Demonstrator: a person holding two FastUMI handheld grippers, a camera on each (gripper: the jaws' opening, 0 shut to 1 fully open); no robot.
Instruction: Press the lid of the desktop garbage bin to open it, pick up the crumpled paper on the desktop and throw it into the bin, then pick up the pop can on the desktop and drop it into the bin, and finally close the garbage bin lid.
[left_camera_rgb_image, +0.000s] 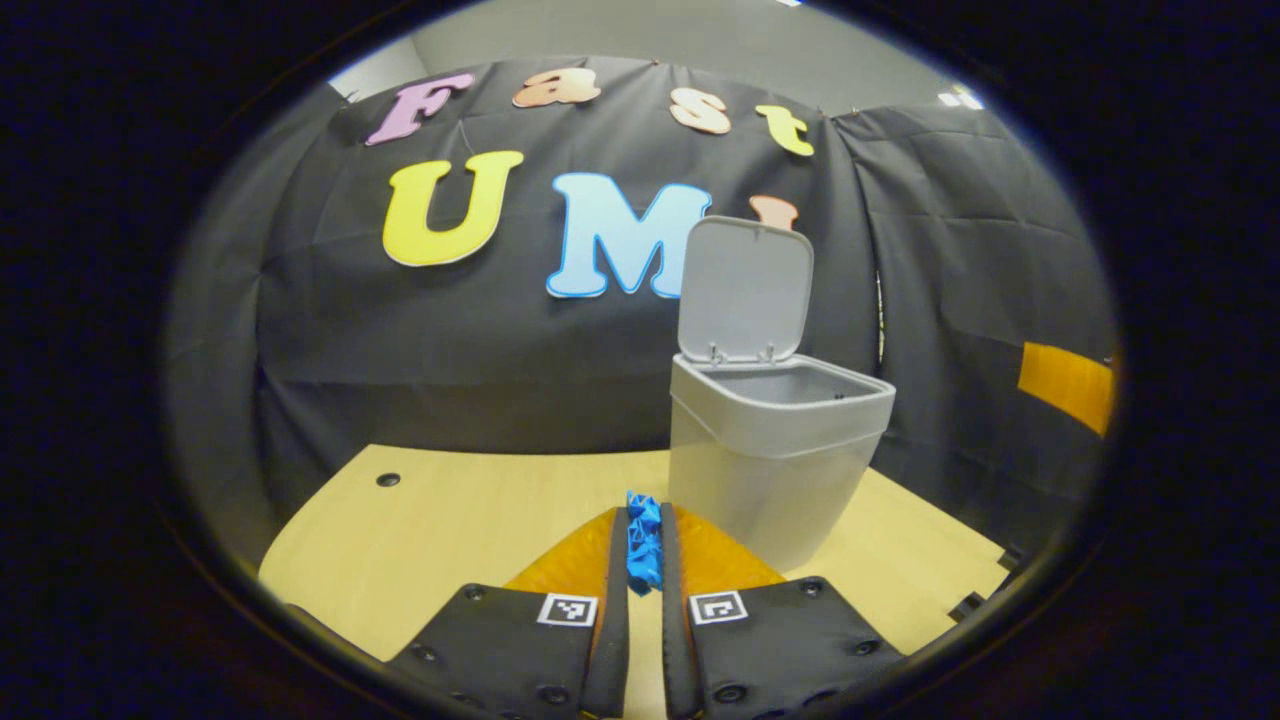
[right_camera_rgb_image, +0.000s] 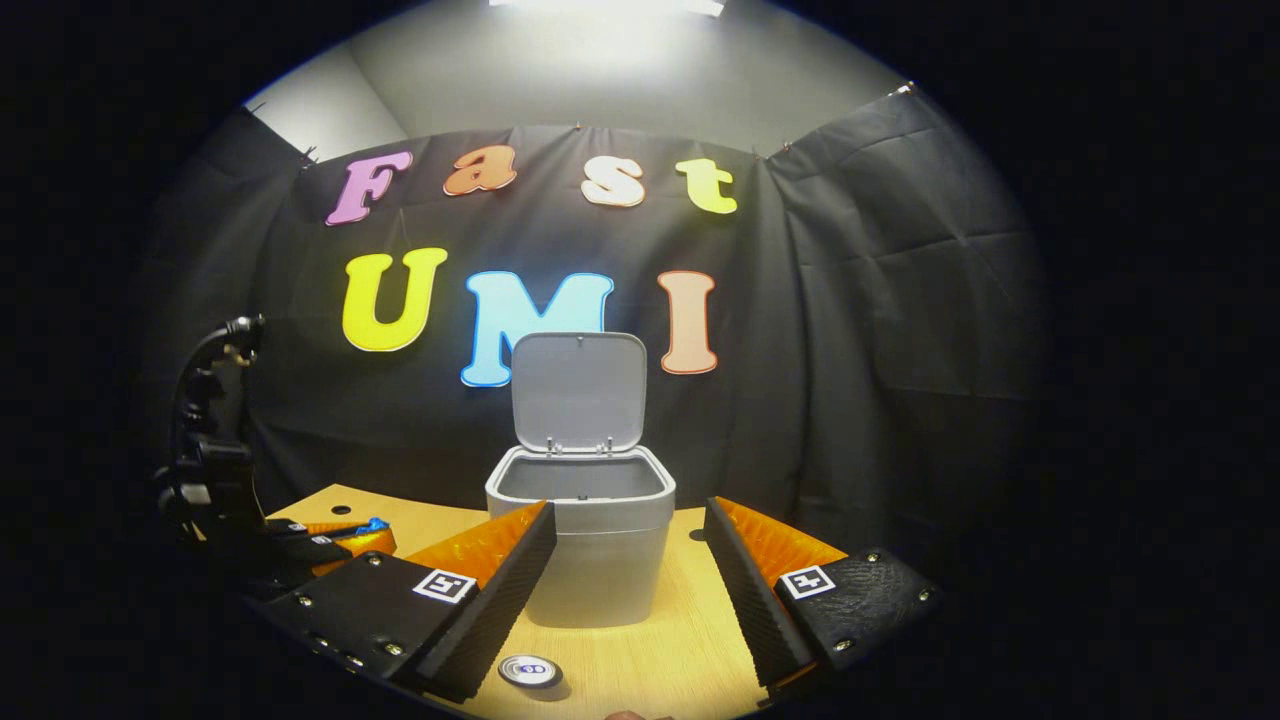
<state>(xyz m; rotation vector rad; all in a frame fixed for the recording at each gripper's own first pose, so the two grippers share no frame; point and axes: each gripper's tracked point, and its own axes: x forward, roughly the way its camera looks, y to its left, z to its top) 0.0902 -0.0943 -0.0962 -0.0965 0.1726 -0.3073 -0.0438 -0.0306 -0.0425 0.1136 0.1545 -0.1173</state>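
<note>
- Left gripper (left_camera_rgb_image: 644, 560): jaws nearly closed, both fingers pinching the blue crumpled paper (left_camera_rgb_image: 643, 540). The wad sits between the fingers, its top poking out past the tips.
- Paper will handle light and soft. It squashes under the fingers, so I judge the hold secure but springy; it may cling to a finger on release.
- From the left gripper view the bin (left_camera_rgb_image: 775, 450) stands just ahead and to the right of the paper, lid (left_camera_rgb_image: 745, 290) tipped up and back, mouth open. The held paper is lower than the rim.
- Step in hand, as I read it: carry the paper over the opening. I need to lift above the rim, then move right before letting go.
- Right gripper (right_camera_rgb_image: 630, 570): jaws wide apart, holding nothing. The bin stands beyond the gap between the fingers.
- Can (right_camera_rgb_image: 530, 671): upright on the table (right_camera_rgb_image: 690, 650), top end facing the camera, just below and in front of the right gripper's left finger, near the bin's base.
- Can will handle light, stiff and smooth. Thin wall dents if squeezed hard, and a round side can slip. I'd take it across the middle of the body, fingers on opposite sides.
- In the right gripper view the left gripper appears at far left, low over the table, with a bit of blue at its tips.
- Lid still to close last.
</note>
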